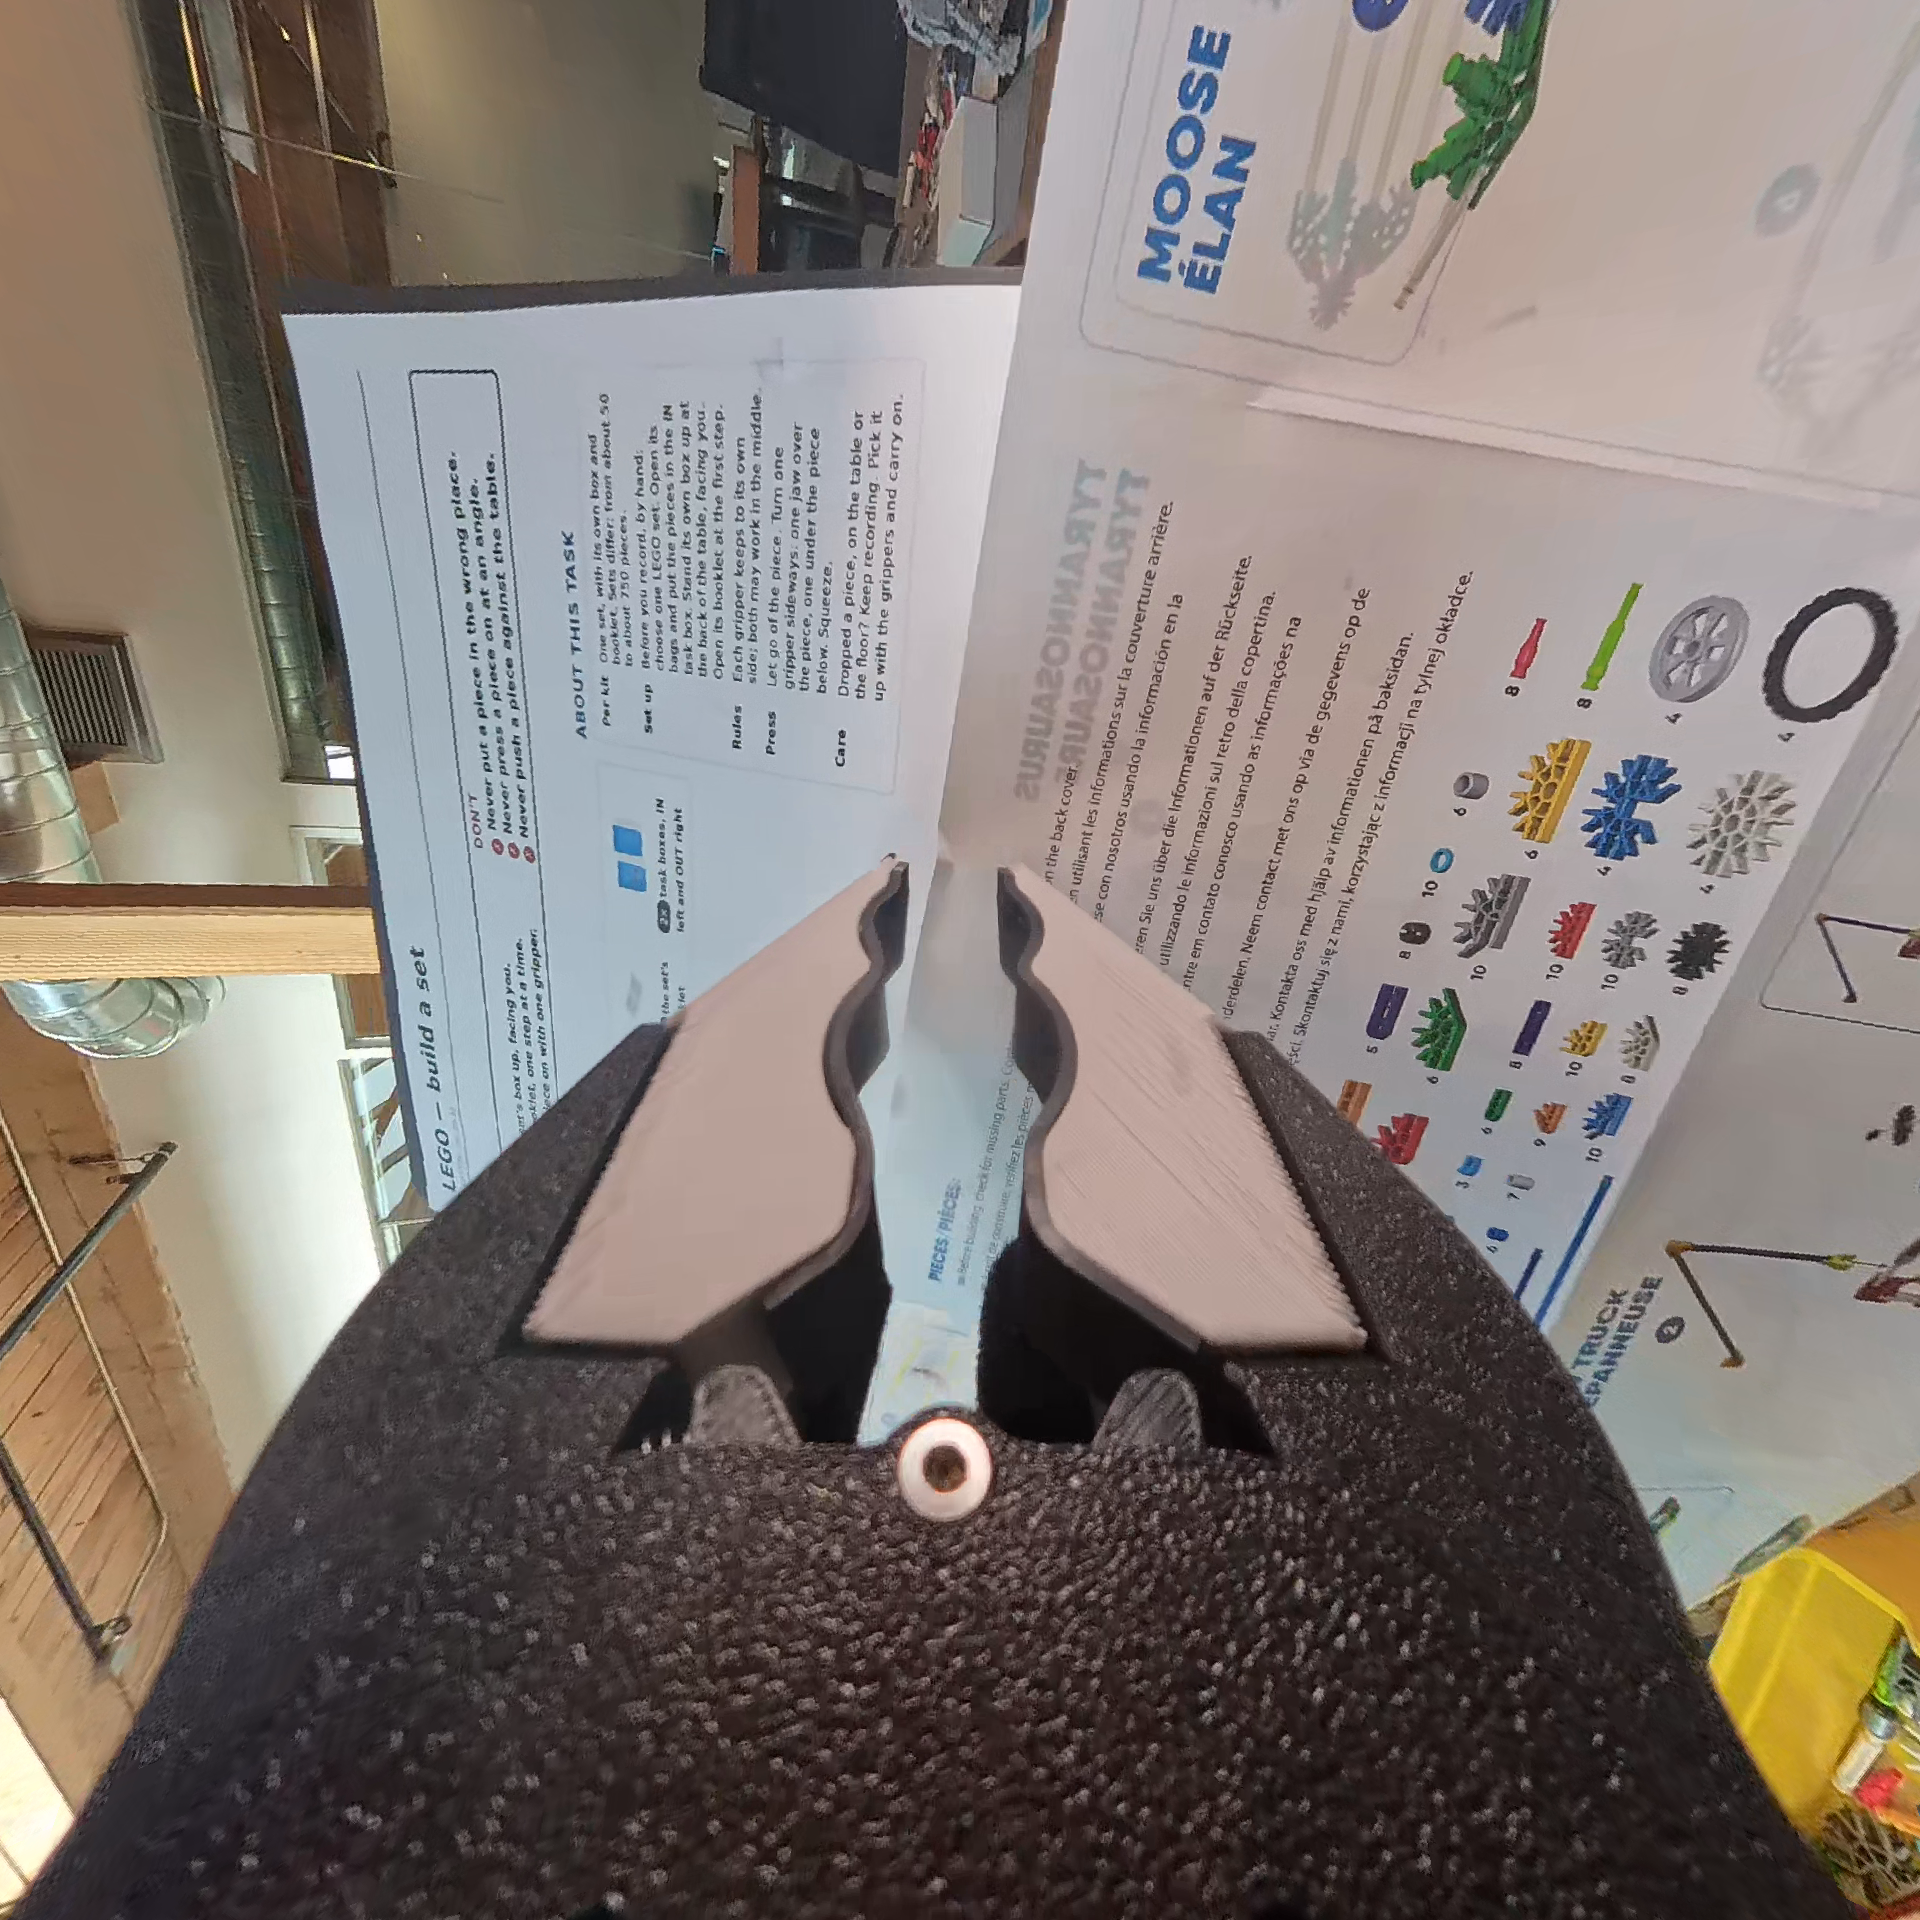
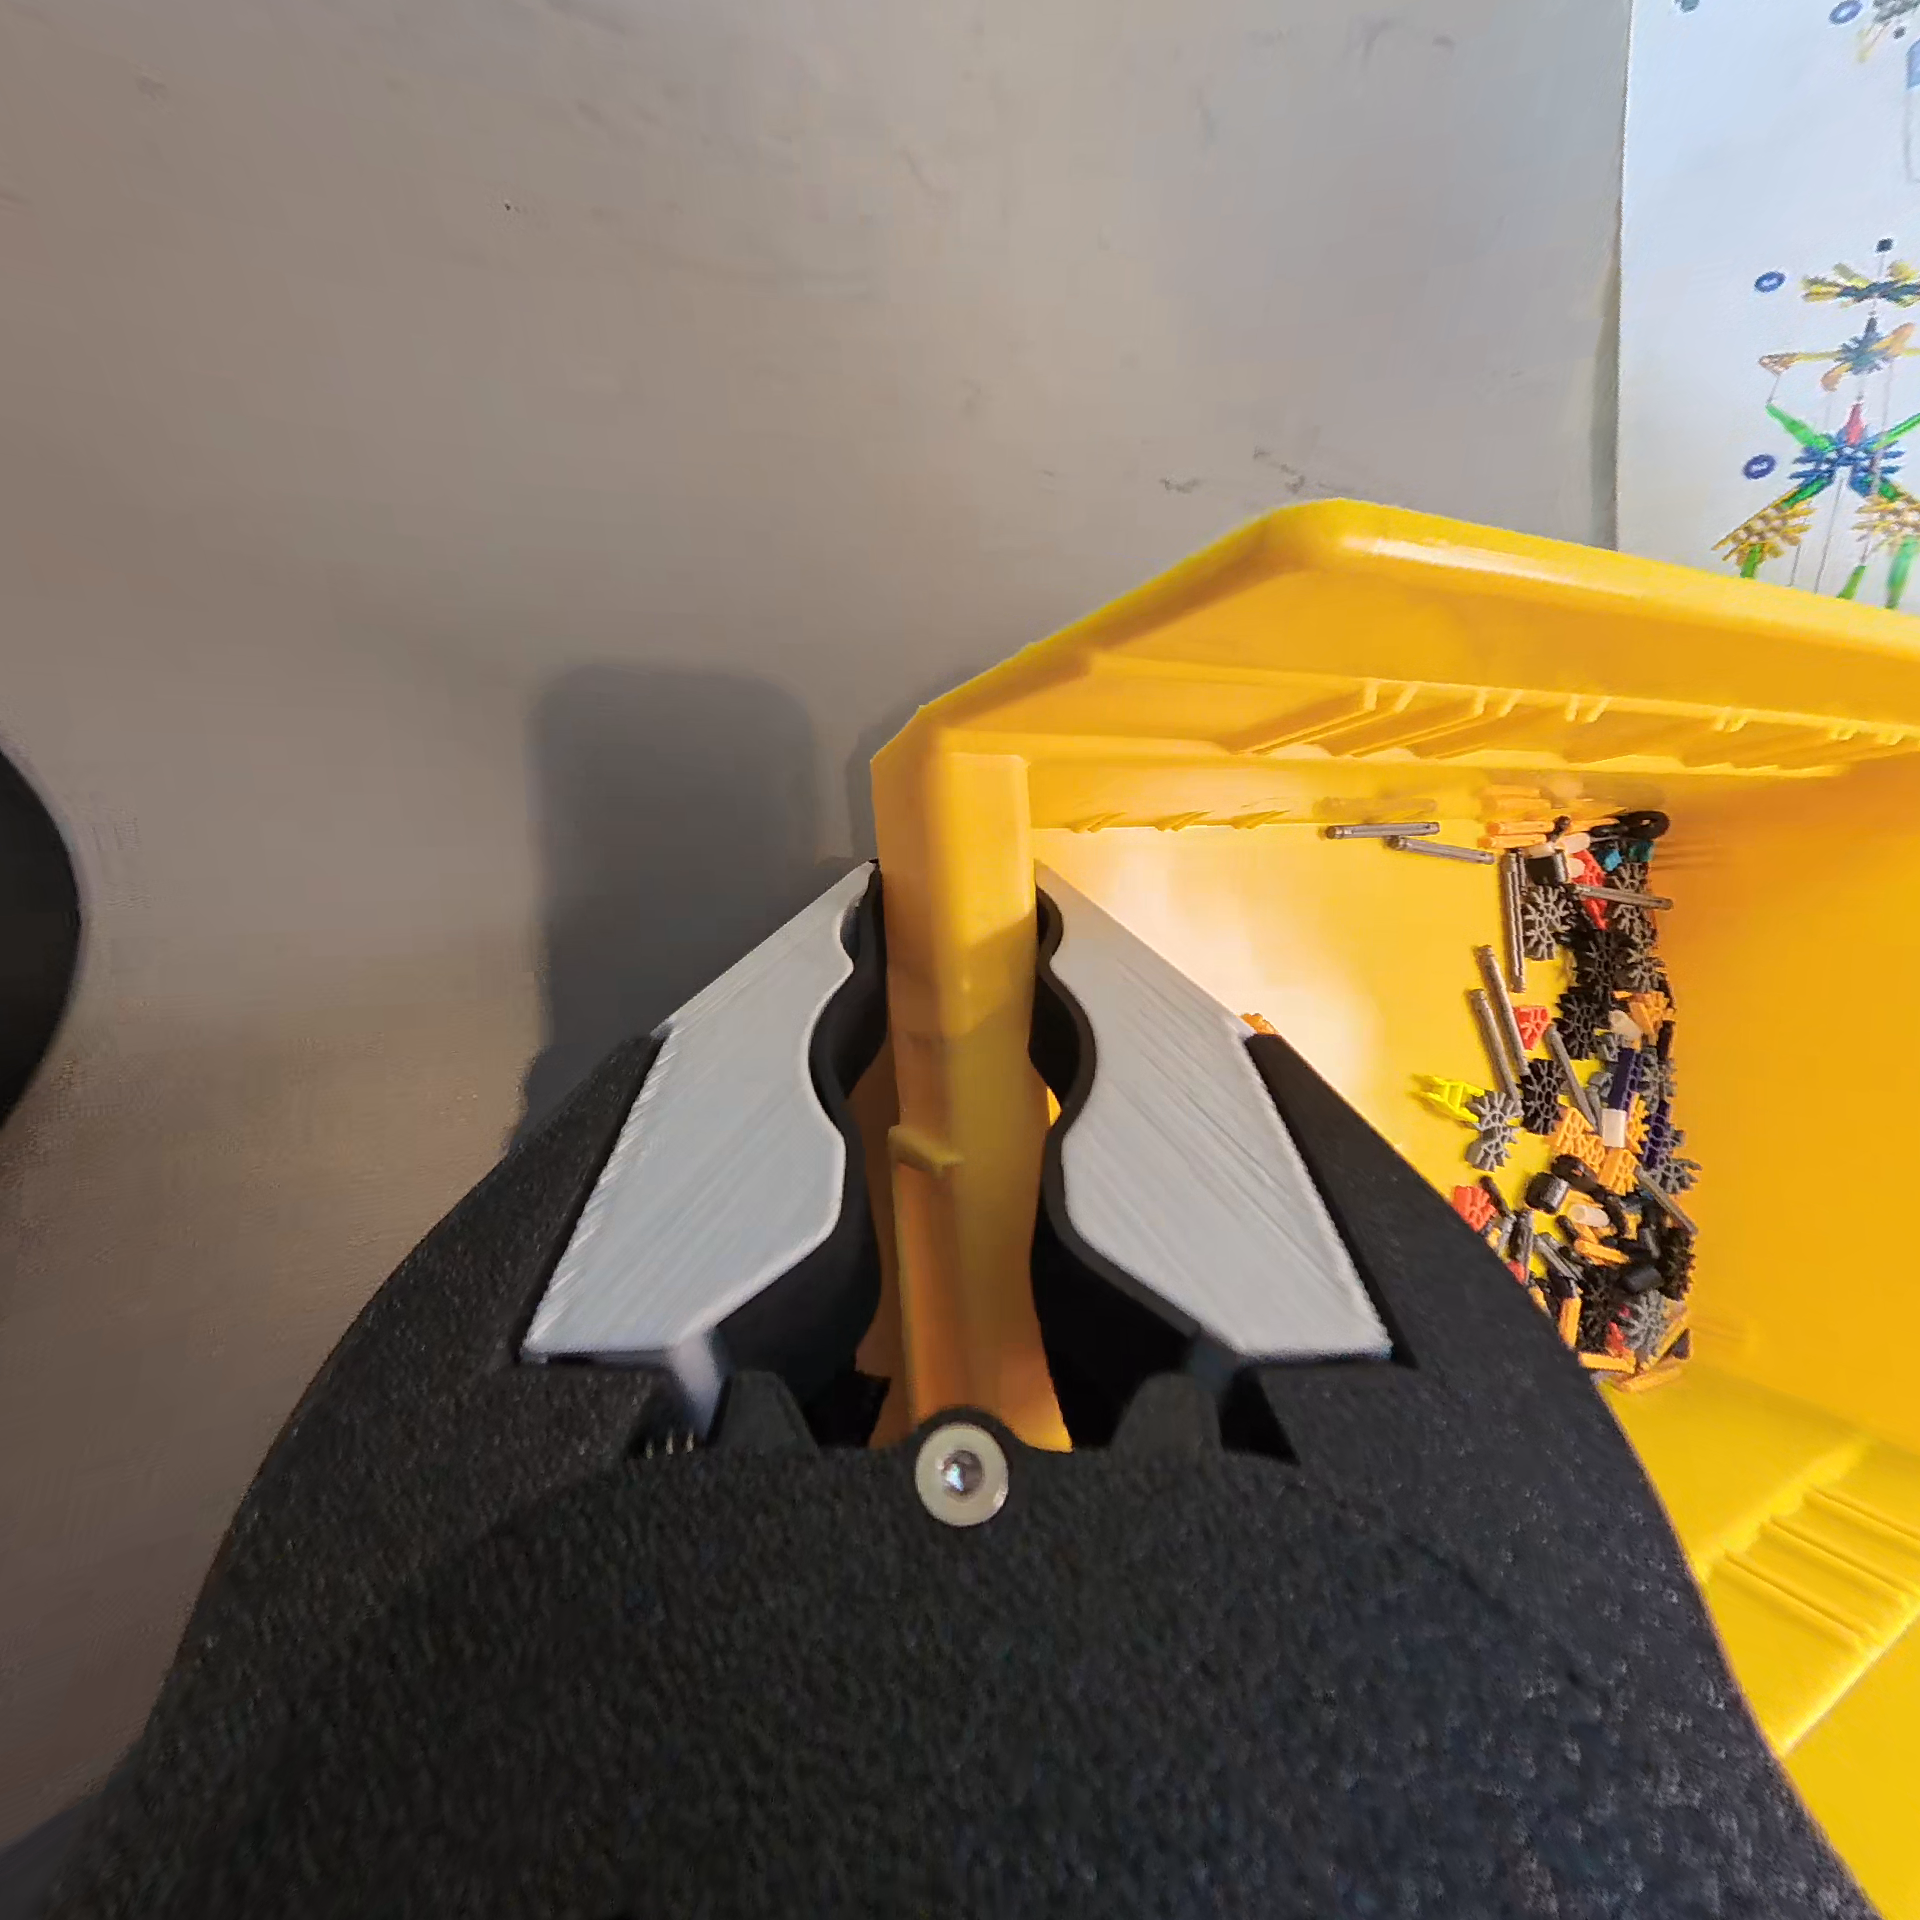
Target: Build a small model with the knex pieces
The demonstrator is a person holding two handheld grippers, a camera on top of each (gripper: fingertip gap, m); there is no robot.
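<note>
My right gripper (image 2: 956,894) is clamped on the bin (image 2: 1455,644). Its jaws close on the yellow rim right at a corner, one finger outside the wall and one inside. The bin's open side faces my camera. The pieces (image 2: 1600,1091), small rods and toothed connectors in black, grey, orange and red, lie heaped along one inner wall, well away from my fingers. I can't tell whether the bin is tipped or my camera is rolled.

My left gripper (image 1: 951,883) has its jaws narrow, with a thin slot between the tips. A page edge of the booklet (image 1: 1455,623) runs into that slot. I can't tell whether the pads really pinch the paper or only straddle it. The booklet stands open, showing drawings of coloured parts, and a corner of the bin shows beside and below it. Just beside the booklet, on its other side, stands a white printed sheet (image 1: 623,571) on a dark backing.

The surface (image 2: 520,364) behind the bin is plain matt grey with faint scuffs. My gripper's shadow falls on it.

Past the sheet the room has pale walls, wooden beams and a silver duct (image 1: 62,831). Farther back is a dim area with cluttered shelves or tables.
</note>
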